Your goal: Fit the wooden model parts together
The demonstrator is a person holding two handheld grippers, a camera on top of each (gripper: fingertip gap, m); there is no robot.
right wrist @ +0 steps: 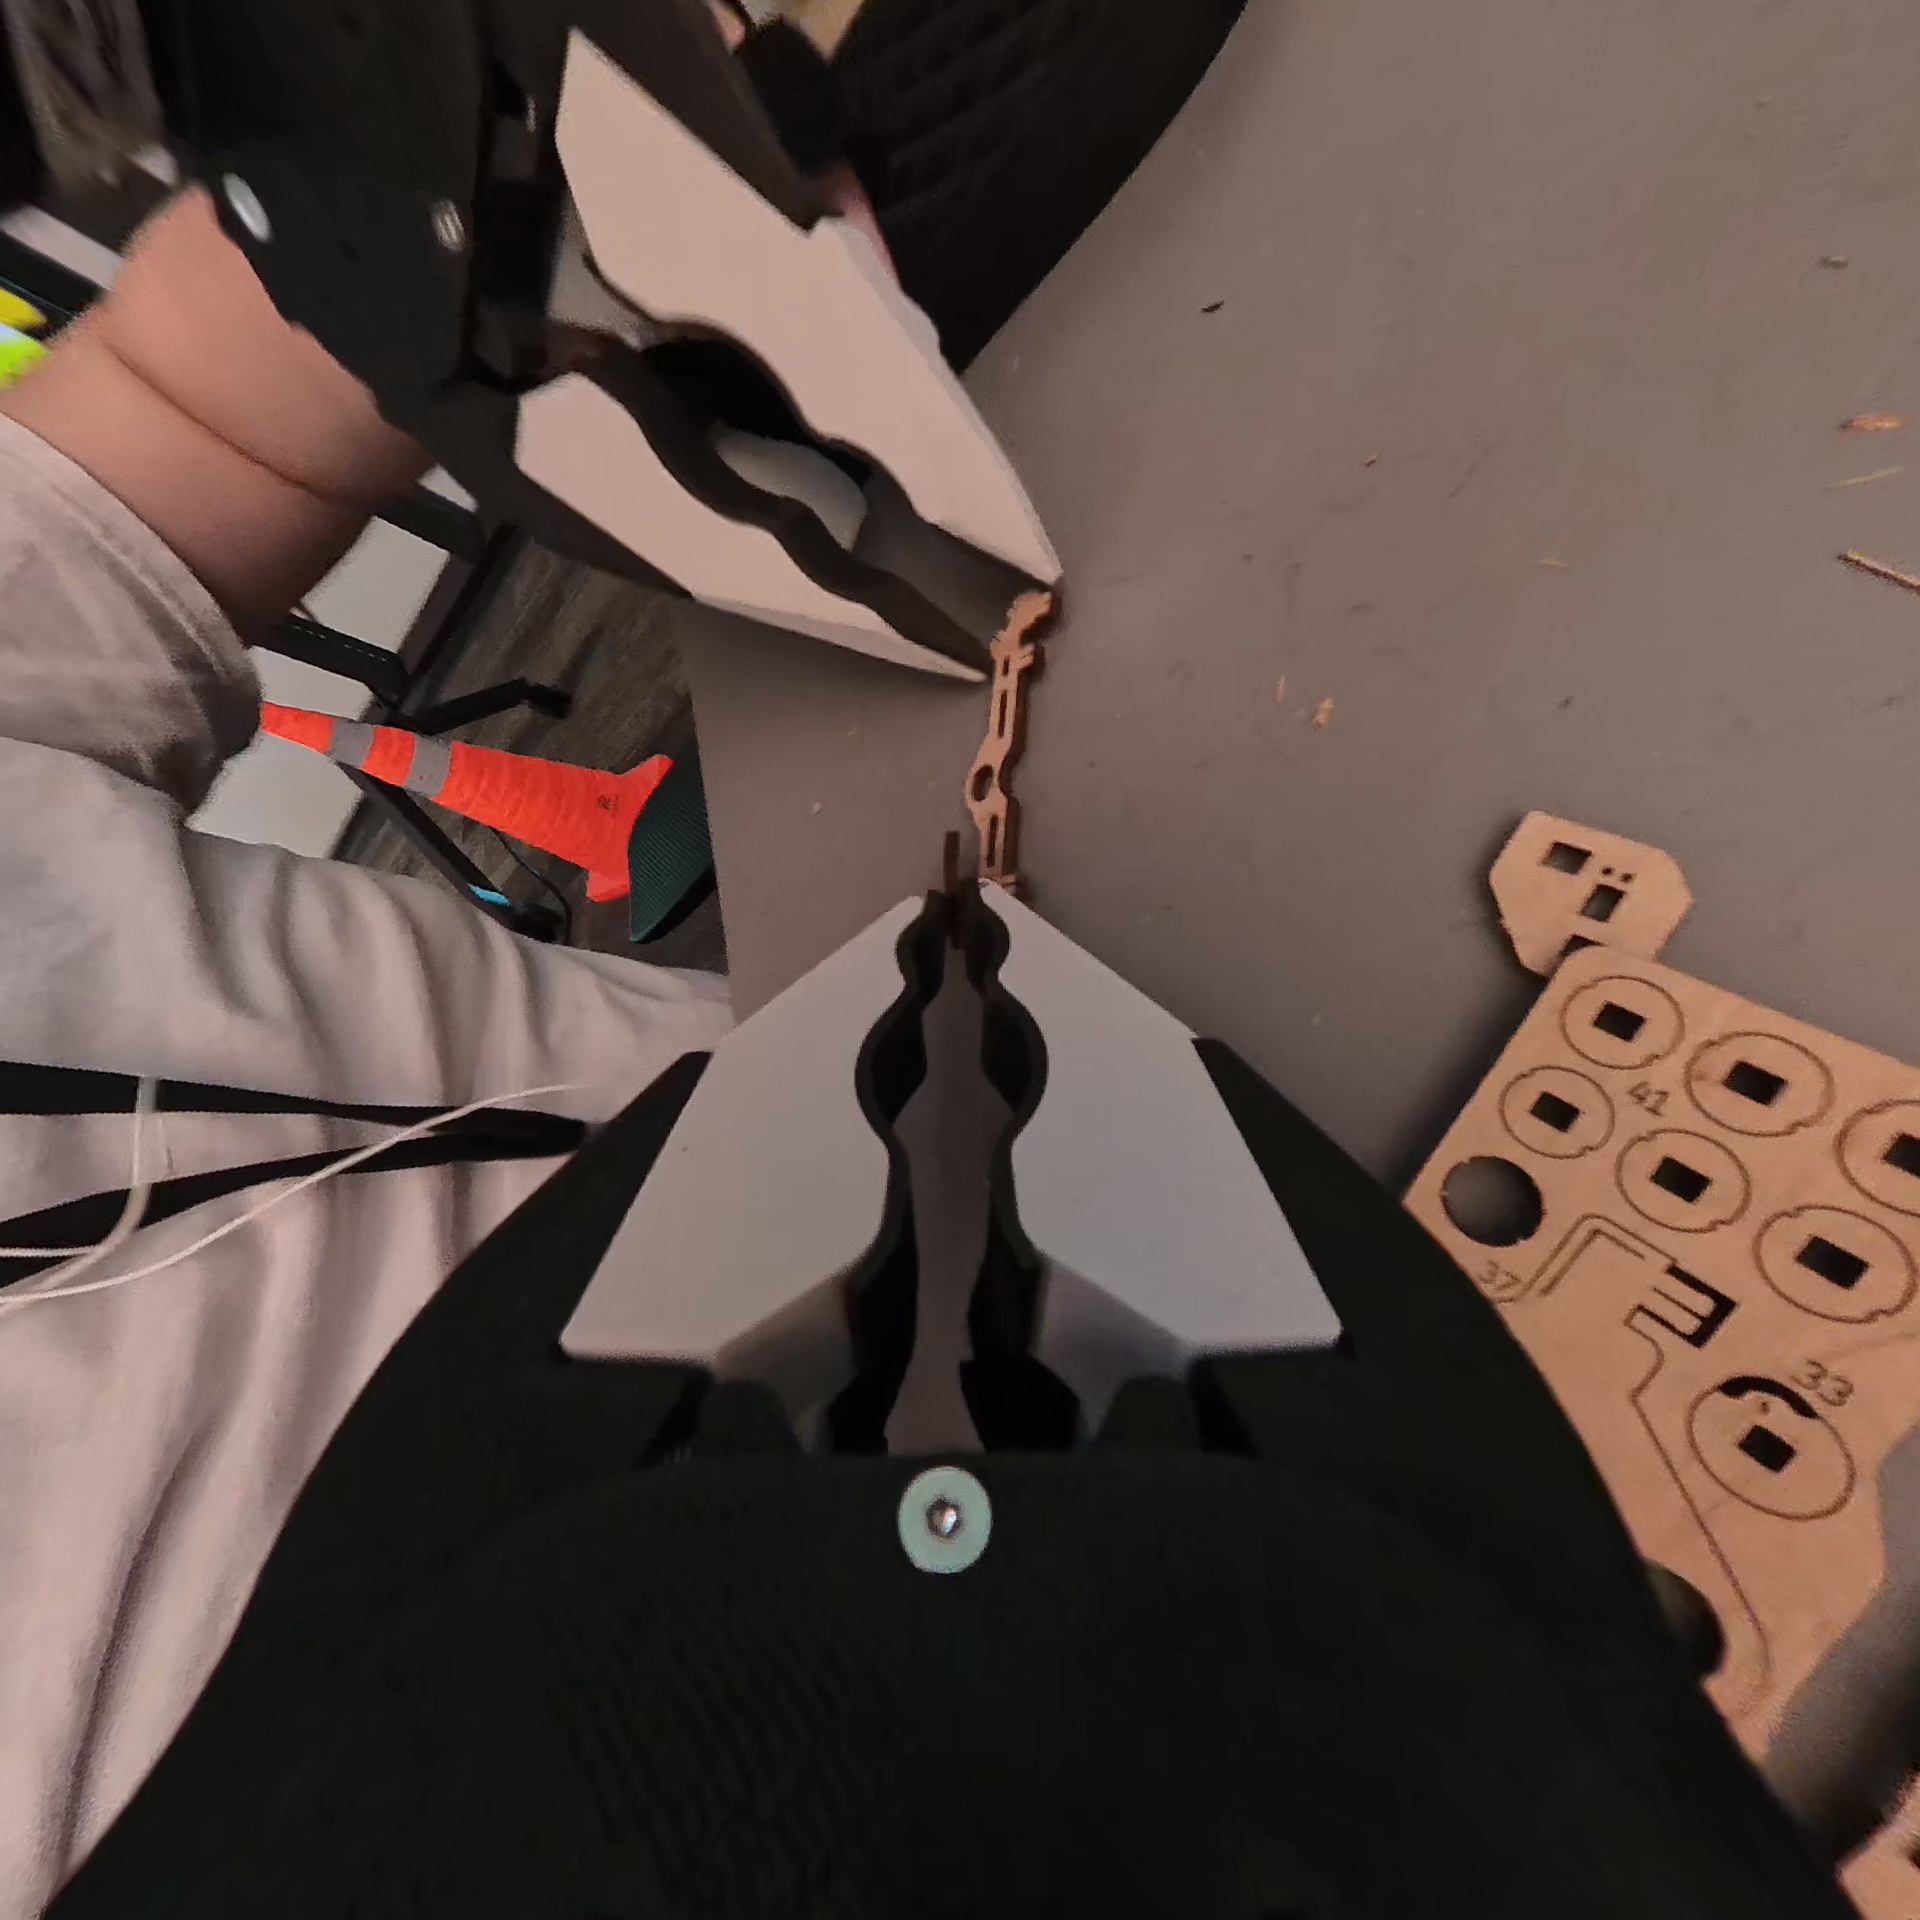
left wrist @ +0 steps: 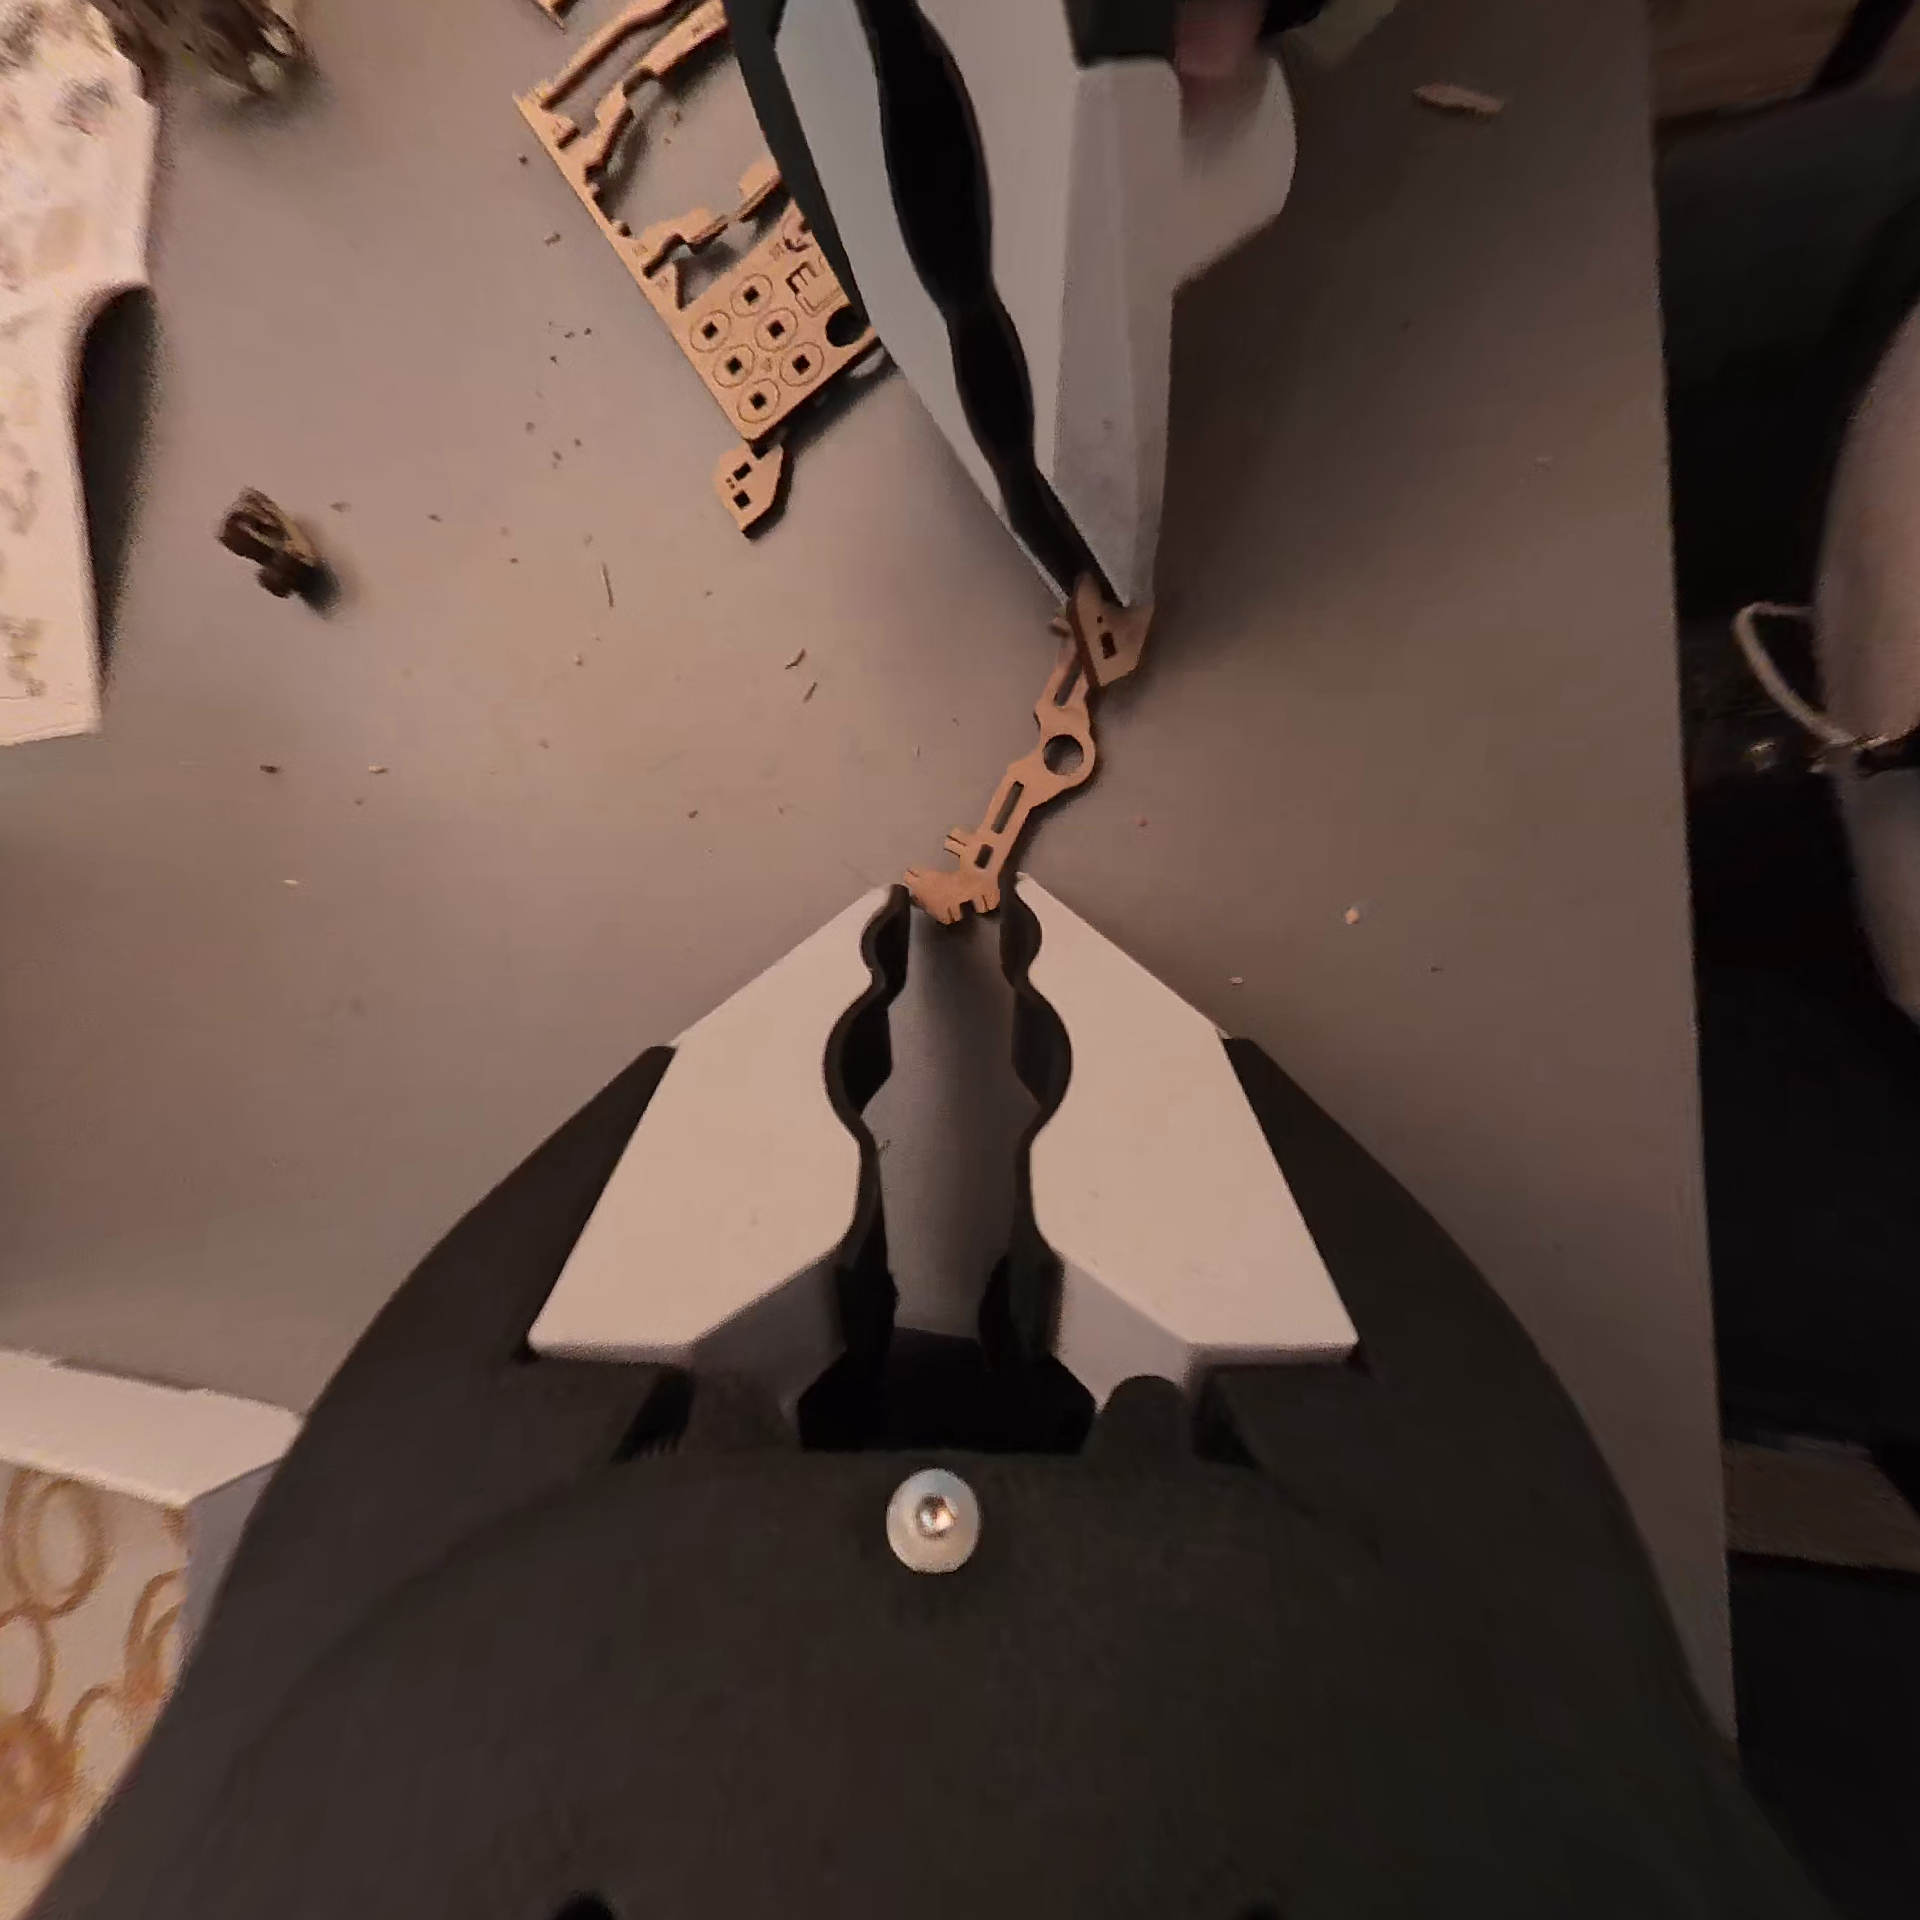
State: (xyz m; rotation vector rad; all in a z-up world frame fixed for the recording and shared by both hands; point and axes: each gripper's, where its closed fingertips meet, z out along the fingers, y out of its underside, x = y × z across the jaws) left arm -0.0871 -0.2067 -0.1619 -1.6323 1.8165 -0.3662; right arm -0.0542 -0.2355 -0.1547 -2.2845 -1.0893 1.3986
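A thin wooden strip (left wrist: 1039, 774) with slots and a round hole stretches between both grippers over the grey table (left wrist: 468, 935). My left gripper (left wrist: 958, 891) is closed on the strip's near, T-shaped end. My right gripper (left wrist: 1103, 594) comes in from the top, shut on a small notched wooden piece (left wrist: 1110, 639) that meets the strip's far end. In the right wrist view my right gripper (right wrist: 953, 902) pinches that small piece (right wrist: 951, 868) edge-on against the strip (right wrist: 997, 769). The left gripper (right wrist: 1016, 623) holds the strip's other end.
A wooden sheet with cut-out shapes (left wrist: 727, 281) lies at the back, also at right in the right wrist view (right wrist: 1714, 1247), with a loose cut-out part (right wrist: 1584, 894) beside it. Patterned white boxes (left wrist: 52, 416) stand left. The table edge (left wrist: 1673, 831) runs along the right. Wood chips litter the table.
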